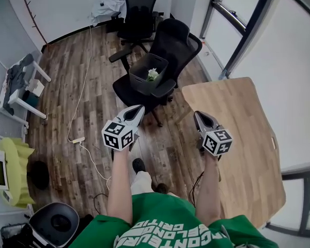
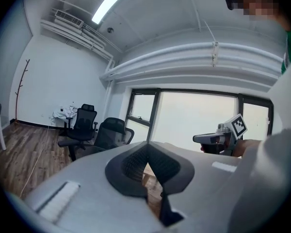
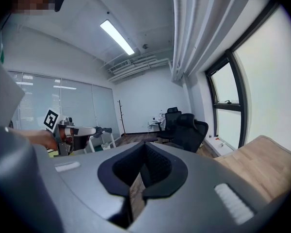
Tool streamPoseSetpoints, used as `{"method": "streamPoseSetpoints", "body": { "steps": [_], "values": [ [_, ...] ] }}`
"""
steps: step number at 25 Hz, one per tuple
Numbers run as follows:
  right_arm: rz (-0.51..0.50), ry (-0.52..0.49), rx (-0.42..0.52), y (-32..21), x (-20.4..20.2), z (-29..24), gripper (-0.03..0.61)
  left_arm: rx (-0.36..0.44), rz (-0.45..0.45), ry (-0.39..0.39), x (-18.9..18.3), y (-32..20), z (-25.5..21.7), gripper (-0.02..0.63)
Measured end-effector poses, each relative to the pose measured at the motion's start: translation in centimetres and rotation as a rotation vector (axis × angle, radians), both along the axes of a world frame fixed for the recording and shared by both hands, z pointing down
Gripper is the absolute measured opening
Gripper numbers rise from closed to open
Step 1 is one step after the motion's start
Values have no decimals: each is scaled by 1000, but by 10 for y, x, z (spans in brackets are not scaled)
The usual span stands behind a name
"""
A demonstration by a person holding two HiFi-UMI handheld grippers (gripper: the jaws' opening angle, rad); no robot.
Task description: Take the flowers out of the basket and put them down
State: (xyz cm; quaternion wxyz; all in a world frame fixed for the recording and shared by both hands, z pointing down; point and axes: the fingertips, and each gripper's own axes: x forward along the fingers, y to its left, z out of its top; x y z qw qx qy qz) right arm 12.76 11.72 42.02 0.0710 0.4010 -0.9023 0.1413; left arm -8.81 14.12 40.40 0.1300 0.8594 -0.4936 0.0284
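Flowers (image 1: 153, 74) are sitting in the dark basket (image 1: 141, 82) on the office chair (image 1: 173, 43) well ahead of me, with my left gripper (image 1: 139, 109) and right gripper (image 1: 197, 114) fingers both closed on nothing.

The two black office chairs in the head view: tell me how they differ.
The near chair carries a dark basket with white flowers on its seat; the far chair has a bare seat. The near chair stands beside the wooden table; the far chair stands back by the wall. Both are black with armrests.
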Motion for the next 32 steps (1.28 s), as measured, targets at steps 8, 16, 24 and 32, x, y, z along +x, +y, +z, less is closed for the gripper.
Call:
{"method": "streamPoseSetpoints", "body": {
  "steps": [8,16,24,32],
  "values": [
    [56,38,15,-59,-43,-13,6,25,33,24,-52,-71,-13,20],
    [72,97,31,-95,-92,-23,6,20,77,-14,-99,-112,-11,20],
    [111,98,46,-111,-110,-25,6,26,74,-8,-133,-130,-4,20],
    [98,98,40,-120,-127,-15,6,22,85,12,-141,-141,4,20]
  ]
}}
